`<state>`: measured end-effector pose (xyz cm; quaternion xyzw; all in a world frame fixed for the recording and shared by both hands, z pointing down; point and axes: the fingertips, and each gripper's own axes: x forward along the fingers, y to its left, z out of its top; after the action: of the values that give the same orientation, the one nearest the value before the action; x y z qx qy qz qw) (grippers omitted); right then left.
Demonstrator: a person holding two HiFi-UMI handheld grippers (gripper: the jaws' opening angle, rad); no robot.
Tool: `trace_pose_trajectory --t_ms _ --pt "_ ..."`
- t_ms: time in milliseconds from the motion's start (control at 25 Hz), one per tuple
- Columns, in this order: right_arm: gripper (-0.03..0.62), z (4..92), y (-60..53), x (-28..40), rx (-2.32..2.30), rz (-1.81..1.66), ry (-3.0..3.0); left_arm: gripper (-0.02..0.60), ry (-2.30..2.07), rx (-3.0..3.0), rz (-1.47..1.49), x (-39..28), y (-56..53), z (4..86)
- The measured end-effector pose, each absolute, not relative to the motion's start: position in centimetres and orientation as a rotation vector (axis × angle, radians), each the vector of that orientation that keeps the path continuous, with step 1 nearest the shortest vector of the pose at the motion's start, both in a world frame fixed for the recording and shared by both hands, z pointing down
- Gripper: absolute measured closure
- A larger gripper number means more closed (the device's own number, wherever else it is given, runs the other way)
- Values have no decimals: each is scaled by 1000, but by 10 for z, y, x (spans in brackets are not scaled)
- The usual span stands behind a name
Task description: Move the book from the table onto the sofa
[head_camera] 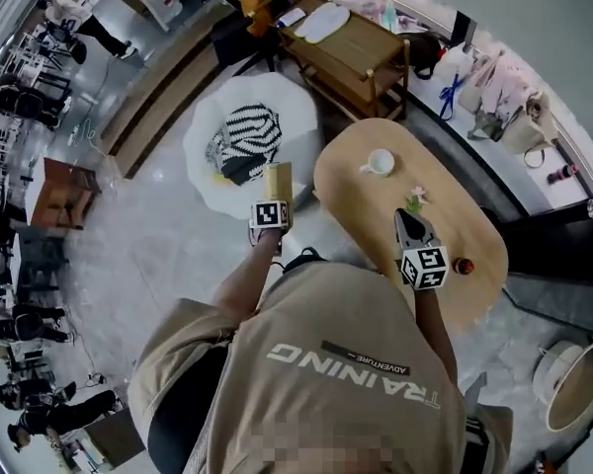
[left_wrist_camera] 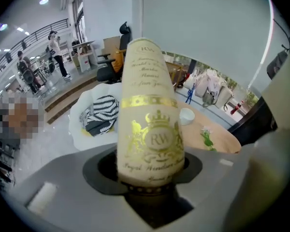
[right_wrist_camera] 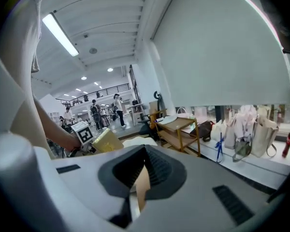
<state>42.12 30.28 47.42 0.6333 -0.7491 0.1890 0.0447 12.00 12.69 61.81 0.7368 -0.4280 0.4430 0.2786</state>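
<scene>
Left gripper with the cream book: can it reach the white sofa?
Probably yes. Left gripper, shut on the cream gold-crested book, hovers at the white round sofa's edge; bare seat shows beside the zebra-striped cushion.

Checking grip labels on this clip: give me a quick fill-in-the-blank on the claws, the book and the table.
The book gripped by the left claw has ____ lettering.
The right claw is ____ and holds nothing.
On the wooden table stands a ____ cup.
The striped cushion lies on the white ____.
Missing words: gold; shut; white; sofa.
</scene>
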Motion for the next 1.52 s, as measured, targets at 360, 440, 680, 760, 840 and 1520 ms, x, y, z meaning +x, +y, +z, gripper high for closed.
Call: trace_pose_trajectory --t_ms 360,440,680,760,840,1520 --pt "589 444 224 356 1865 509 -2304 359 -1143 1991 1136 60 73 622" --pt "589 444 205 334 1835 502 -2306 359 -1125 2031 1137 46 56 628" --pt "589 456 154 270 1716 517 -2317 359 -1140 2021 1097 -25 32 635" --pt "589 461 133 249 1690 517 -2321 359 -1162 2014 1082 -54 24 636" --pt "589 466 112 228 1666 522 -2330 359 -1168 1980 1086 -82 24 642" --pt "589 528 -21 108 1064 622 -2440 359 -1291 1635 604 -143 4 641"
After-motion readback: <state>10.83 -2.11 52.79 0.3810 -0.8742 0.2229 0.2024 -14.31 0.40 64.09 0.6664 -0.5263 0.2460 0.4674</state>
